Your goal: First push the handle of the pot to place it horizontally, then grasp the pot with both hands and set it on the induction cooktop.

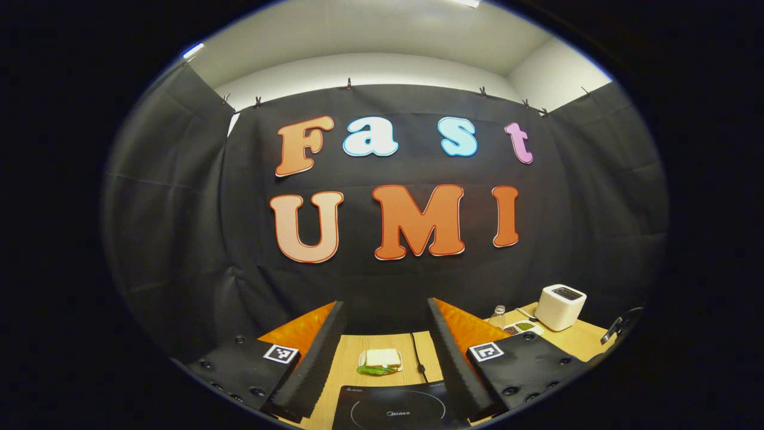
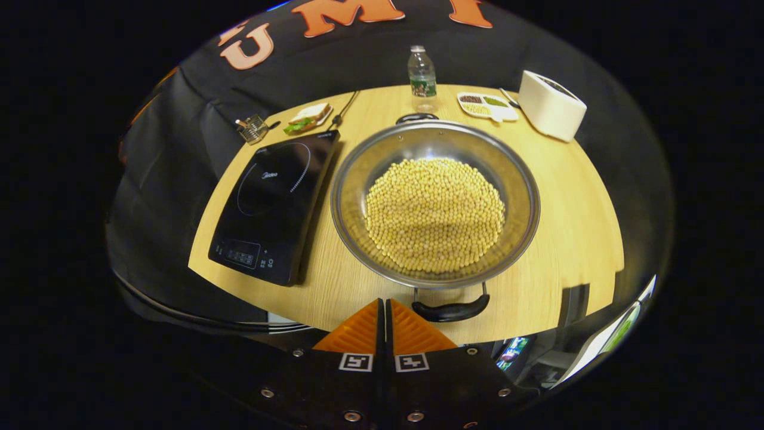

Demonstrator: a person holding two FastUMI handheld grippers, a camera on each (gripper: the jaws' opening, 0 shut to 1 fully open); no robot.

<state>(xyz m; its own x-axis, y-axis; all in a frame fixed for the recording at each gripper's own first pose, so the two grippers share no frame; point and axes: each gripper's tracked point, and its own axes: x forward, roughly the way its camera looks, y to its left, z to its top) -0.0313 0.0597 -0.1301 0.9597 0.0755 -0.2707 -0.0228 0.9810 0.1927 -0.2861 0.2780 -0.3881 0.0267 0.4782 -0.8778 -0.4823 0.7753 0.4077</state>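
From my right tongs' view, the induction cooktop (image 2: 271,206) lies at the left of the tabletop (image 2: 573,197), with a sandwich (image 2: 308,116) beyond it. Just beside the cooktop sits the pot (image 2: 436,203), full of yellow beans (image 2: 434,212), one handle (image 2: 450,310) facing me and the other on the far rim. A water bottle (image 2: 422,71) and toaster (image 2: 550,104) stand farther right. My right tongs (image 2: 385,310) are closed and empty, short of the near handle. My left tongs (image 1: 385,352) are open above the cooktop's edge.
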